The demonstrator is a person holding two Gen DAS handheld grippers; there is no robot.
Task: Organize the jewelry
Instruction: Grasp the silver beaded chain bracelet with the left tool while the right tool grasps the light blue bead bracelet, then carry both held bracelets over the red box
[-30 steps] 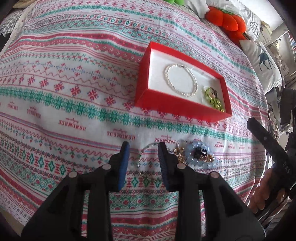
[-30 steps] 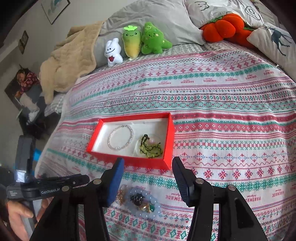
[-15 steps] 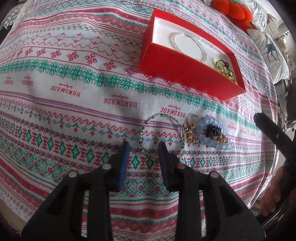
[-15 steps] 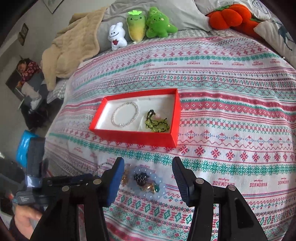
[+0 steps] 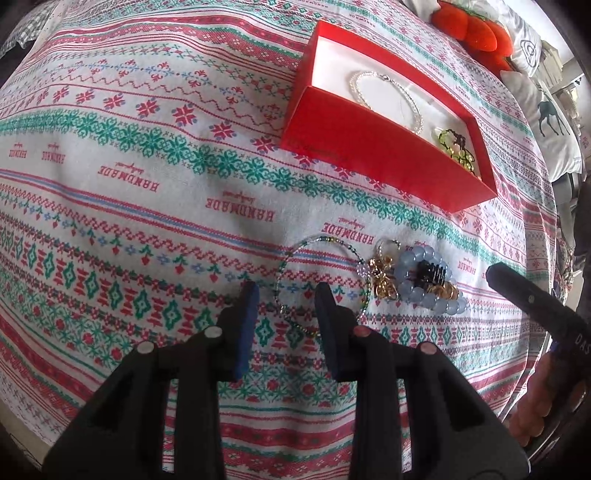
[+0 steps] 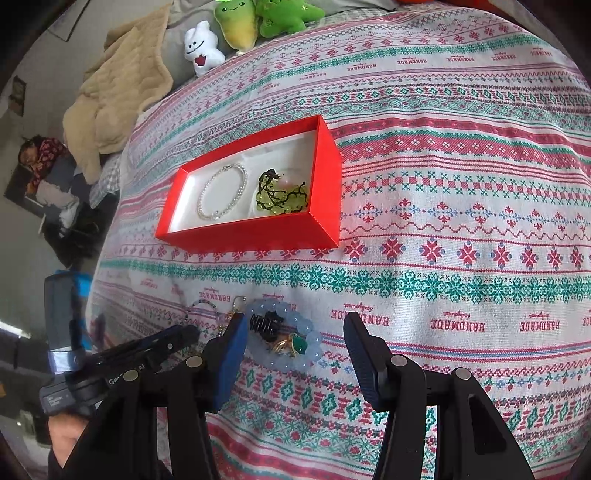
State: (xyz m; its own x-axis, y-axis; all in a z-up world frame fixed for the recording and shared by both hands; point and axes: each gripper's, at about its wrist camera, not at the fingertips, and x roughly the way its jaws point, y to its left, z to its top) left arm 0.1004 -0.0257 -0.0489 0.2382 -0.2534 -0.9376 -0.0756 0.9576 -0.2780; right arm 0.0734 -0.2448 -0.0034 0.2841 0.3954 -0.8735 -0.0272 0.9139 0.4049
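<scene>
Your left gripper (image 5: 284, 295) hangs low over the patterned bedspread (image 5: 147, 177) with its blue-padded fingers (image 5: 246, 325) parted a moderate way and nothing between them. The near-left arc of the thin beaded wire bracelet (image 5: 295, 254) lies in that gap, and the right finger covers part of the loop's inside — you can't tell from either view whether the pads touch the cloth or the wire.

Just right of that loop sits the rest of the loose jewelry, bunched together: a pale blue bead bracelet (image 6: 314, 341) ringed around a small black hair claw (image 6: 264, 325), a green-stone ring (image 6: 297, 345) and gold chain pieces (image 5: 382, 280). The wire bracelet touches or nearly touches this cluster at its right edge.

Your right gripper (image 6: 293, 345) holds above the same cluster, its fingers spread wide and gripping nothing; the blue bracelet shows between them, closer to the left finger (image 6: 231, 358). Your left gripper's tip appears at the left of the right-wrist view, beside the wire loop.

Farther away stands the open red jewelry box (image 6: 251, 230) with its white lining. Inside it lie a pearl bracelet (image 6: 221, 192) toward the left and a green bead bracelet on dark cord (image 6: 282, 195) toward the right — apart from each other.

At the far edge of the bed, three plush toys (image 6: 236, 26) lean by a beige blanket (image 6: 114, 85).
</scene>
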